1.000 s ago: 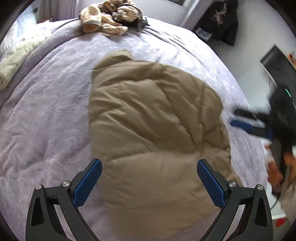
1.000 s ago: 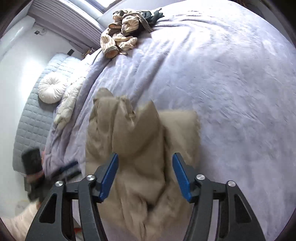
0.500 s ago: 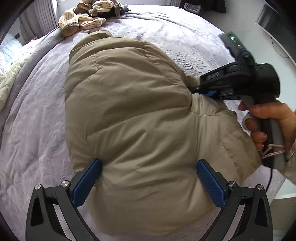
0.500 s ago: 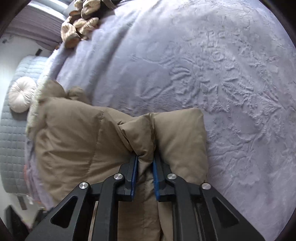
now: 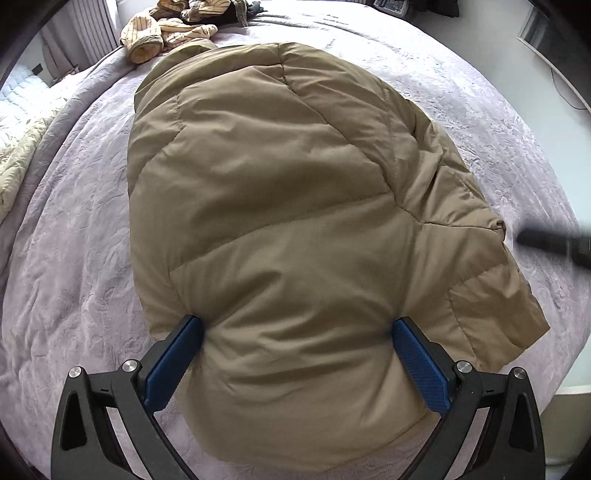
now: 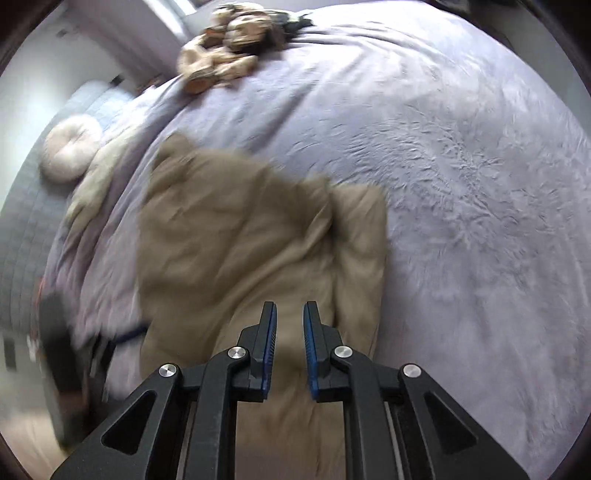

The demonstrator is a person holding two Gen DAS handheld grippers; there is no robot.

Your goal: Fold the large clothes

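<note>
Right at my left gripper (image 5: 297,360), the wide-spread blue pads straddle the near bulge of the puffy tan quilted jacket (image 5: 295,229), not squeezing yet. Over that jacket my right gripper (image 6: 289,345) has its pads almost together with nothing pinched, hanging above the near hem. The jacket lies on the lilac bedspread (image 5: 74,258). I'd pinch both hem corners evenly, then fold away toward the striped clothes pile (image 5: 166,33) beyond it.

Tan puffer jacket (image 5: 295,221) spread on bed (image 5: 74,258)

Left claw (image 5: 297,332) spread wide; right claw (image 6: 290,314) nearly closed, empty.
</note>
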